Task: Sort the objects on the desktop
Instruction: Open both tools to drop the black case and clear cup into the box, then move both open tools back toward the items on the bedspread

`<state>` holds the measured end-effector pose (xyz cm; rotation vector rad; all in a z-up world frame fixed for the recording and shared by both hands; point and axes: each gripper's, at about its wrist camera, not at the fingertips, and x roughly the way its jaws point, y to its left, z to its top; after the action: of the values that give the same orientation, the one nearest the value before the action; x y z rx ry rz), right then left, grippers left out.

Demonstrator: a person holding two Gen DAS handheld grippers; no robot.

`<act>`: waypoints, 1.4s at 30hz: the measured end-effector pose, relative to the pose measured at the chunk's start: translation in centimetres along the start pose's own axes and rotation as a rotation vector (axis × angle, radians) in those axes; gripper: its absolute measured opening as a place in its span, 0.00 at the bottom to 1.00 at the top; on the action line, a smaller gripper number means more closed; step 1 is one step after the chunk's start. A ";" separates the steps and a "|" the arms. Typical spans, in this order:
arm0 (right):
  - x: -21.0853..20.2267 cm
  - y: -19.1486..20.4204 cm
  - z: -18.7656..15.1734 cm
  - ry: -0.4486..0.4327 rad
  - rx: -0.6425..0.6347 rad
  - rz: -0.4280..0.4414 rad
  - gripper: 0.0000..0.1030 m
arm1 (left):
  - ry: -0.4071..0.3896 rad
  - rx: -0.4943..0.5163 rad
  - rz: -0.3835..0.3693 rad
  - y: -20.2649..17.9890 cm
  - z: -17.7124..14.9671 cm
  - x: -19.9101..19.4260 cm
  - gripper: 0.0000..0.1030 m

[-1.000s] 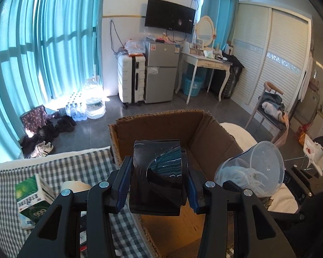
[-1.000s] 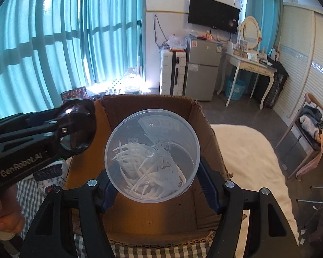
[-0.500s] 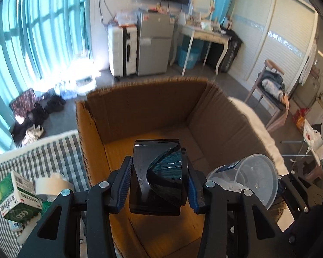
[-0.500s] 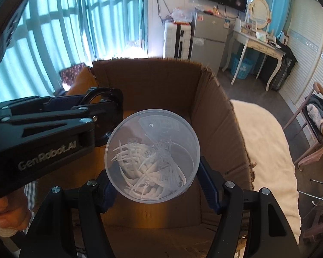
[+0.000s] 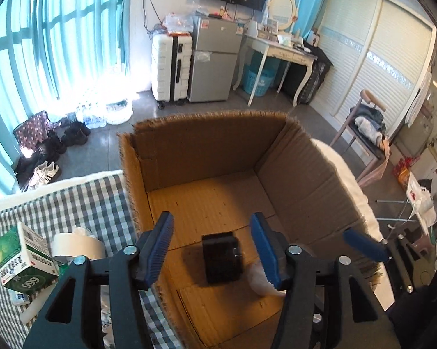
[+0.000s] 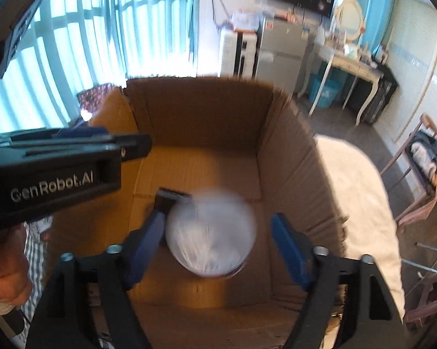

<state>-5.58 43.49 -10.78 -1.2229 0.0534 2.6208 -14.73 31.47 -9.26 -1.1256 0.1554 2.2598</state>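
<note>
Brown corrugated cardboard box [image 5: 300, 171] fills my view from above. My left gripper [image 5: 212, 244] has just spread its jaws, released; the black box [image 5: 221, 257] lies on the carton floor beneath them. My right gripper [image 6: 218, 242] has likewise just opened, and the clear plastic cup [image 6: 211, 234], blurred, sits loose between its jaws over the carton floor.

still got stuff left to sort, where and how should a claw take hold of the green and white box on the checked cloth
Grip the green and white box across its two long side faces, coming down from above. It lies tilted on the checked cloth with its white top face turned up, so the flat sides give parallel surfaces for the pads. The tape roll sits close on its right, so lower the right finger into that gap carefully.
</note>
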 end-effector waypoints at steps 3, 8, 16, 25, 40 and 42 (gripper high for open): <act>-1.6 0.1 0.6 -0.050 0.015 -0.007 0.81 | -0.033 -0.012 0.003 0.4 0.3 -1.5 0.62; -3.5 0.0 1.1 -0.097 0.037 -0.020 0.81 | -0.099 -0.025 0.026 1.1 0.8 -4.1 0.78; -6.4 0.2 2.1 -0.150 0.060 -0.024 0.84 | -0.207 -0.041 0.083 2.0 0.7 -9.2 0.93; -11.2 0.3 1.8 -0.299 0.093 0.022 0.98 | -0.328 -0.041 0.206 3.4 -1.4 -15.1 1.00; -15.7 3.7 1.8 -0.375 0.085 0.142 1.00 | -0.442 -0.133 0.388 9.0 -5.1 -24.4 1.00; -15.9 4.7 1.8 -0.377 0.073 0.159 1.00 | -0.438 -0.154 0.410 10.0 -6.0 -25.3 1.00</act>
<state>1.77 35.89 2.10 -0.7112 0.1815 2.9125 -4.67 9.46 4.61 -0.6862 0.0360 2.8690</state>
